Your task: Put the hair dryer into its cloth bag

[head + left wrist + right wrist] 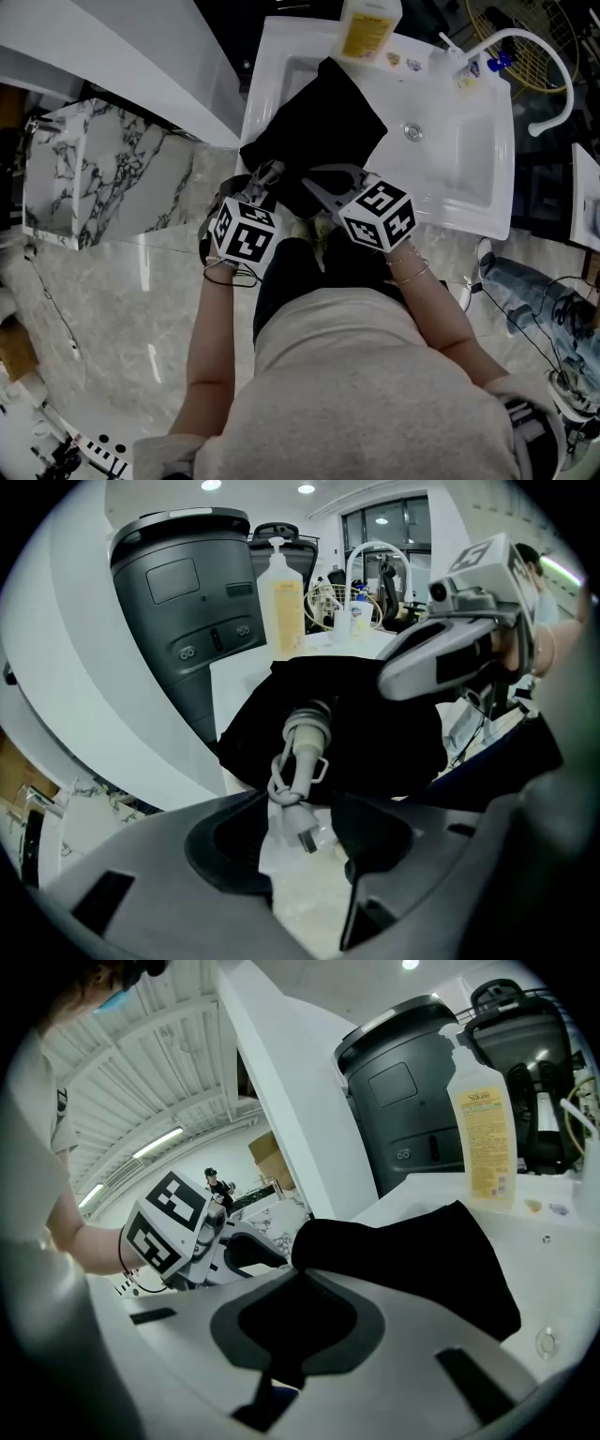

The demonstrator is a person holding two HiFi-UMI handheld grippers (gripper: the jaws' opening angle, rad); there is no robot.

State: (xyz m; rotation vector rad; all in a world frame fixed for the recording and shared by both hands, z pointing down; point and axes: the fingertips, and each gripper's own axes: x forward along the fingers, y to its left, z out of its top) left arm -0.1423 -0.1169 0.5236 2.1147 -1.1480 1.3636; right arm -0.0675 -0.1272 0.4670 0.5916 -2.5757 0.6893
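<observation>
left claw jaws apart, hair dryer plug hanging between the tips. right claw clamped on cloth bag edge.

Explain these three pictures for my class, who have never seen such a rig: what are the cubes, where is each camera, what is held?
No robot here: a person holds a two-jaw gripper in each hand; the patterned cubes are part of them. The head view looks down from the person's head; the other two cameras ride on the grippers, looking along their jaws. A black cloth bag lies on a white sink near a yellow bottle. The right gripper is shut on the bag. The left gripper is open; the hair dryer's plug hangs out of the bag by its jaw tips.
</observation>
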